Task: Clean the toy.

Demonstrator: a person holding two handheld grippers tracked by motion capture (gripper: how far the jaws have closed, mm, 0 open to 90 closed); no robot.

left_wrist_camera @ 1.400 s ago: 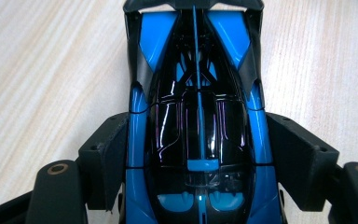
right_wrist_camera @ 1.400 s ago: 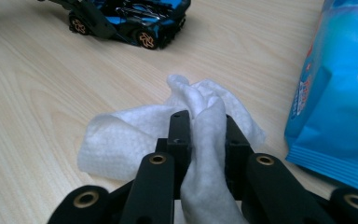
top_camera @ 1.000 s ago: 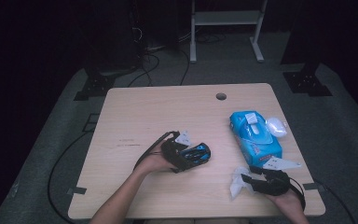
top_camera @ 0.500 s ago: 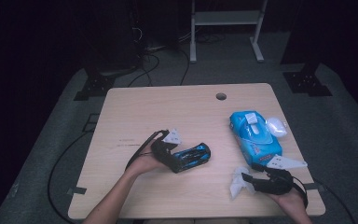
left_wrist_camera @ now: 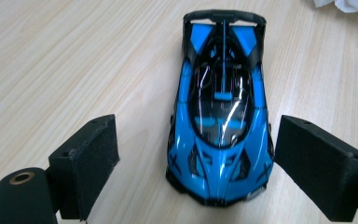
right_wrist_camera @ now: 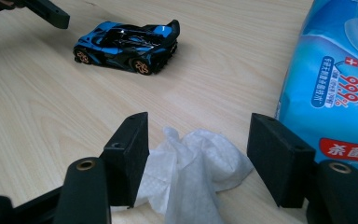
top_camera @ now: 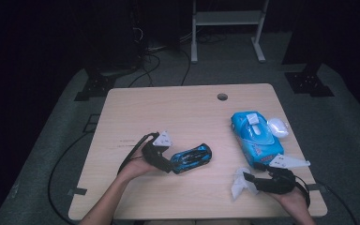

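Now the toy car sits untouched between the wide-open left gripper, while the right gripper gapes around a wipe.

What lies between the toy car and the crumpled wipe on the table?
Only bare tabletop: the right gripper view shows plain wood from the wipe up to the car.

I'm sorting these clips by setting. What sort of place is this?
Probably a lab or studio set up for recording: a lone wooden table on grey floor, dark surroundings, loose floor cables, and a white stand behind.
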